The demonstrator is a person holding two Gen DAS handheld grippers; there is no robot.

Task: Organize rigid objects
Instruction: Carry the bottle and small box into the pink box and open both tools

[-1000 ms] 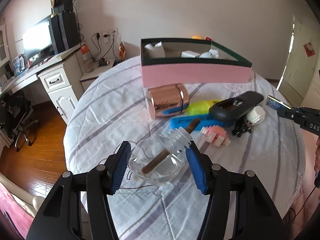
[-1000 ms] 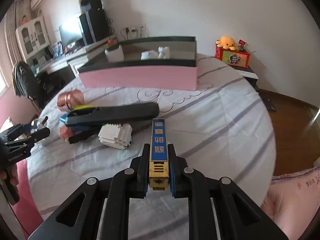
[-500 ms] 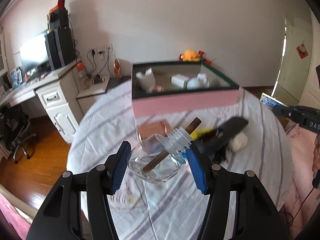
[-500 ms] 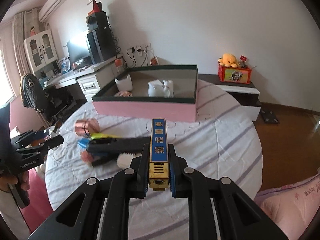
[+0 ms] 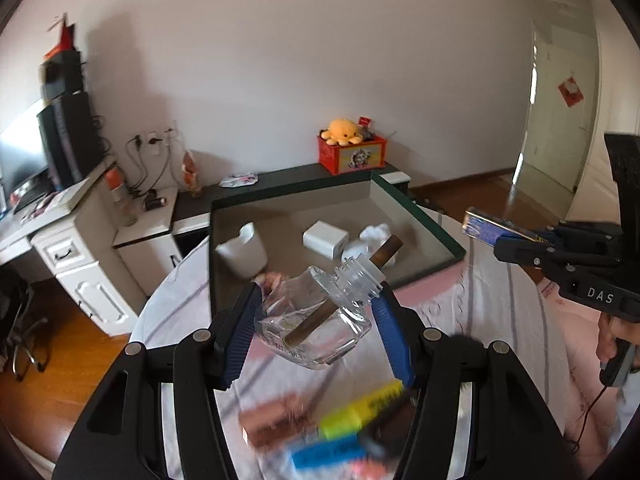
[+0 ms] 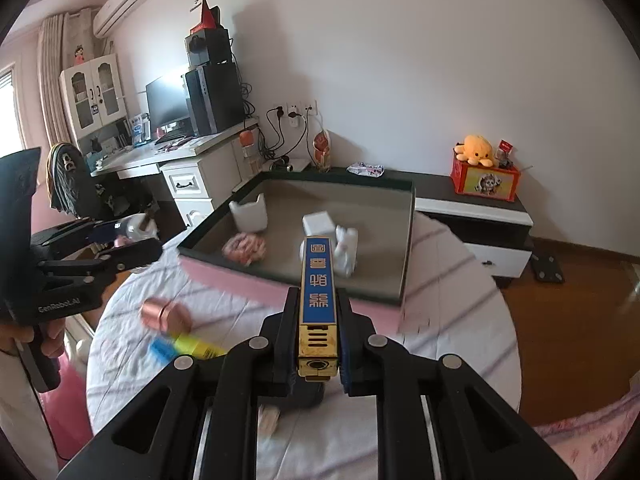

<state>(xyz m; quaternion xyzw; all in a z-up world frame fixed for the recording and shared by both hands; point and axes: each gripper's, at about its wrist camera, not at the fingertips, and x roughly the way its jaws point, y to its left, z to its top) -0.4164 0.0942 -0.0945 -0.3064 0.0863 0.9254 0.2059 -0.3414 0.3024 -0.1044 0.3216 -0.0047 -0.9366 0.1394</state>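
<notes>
While we hover above the pink box (image 5: 424, 288), both jaws grip.
Left gripper (image 5: 320, 320) clamps glass bottle (image 5: 316, 320); right gripper (image 6: 318, 320) clamps blue bar (image 6: 317, 280).

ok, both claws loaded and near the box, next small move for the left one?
Probably carry the left claw forward over the pink box rim, then lower. It grips the glass bottle above the table, short of the box's open floor.
</notes>
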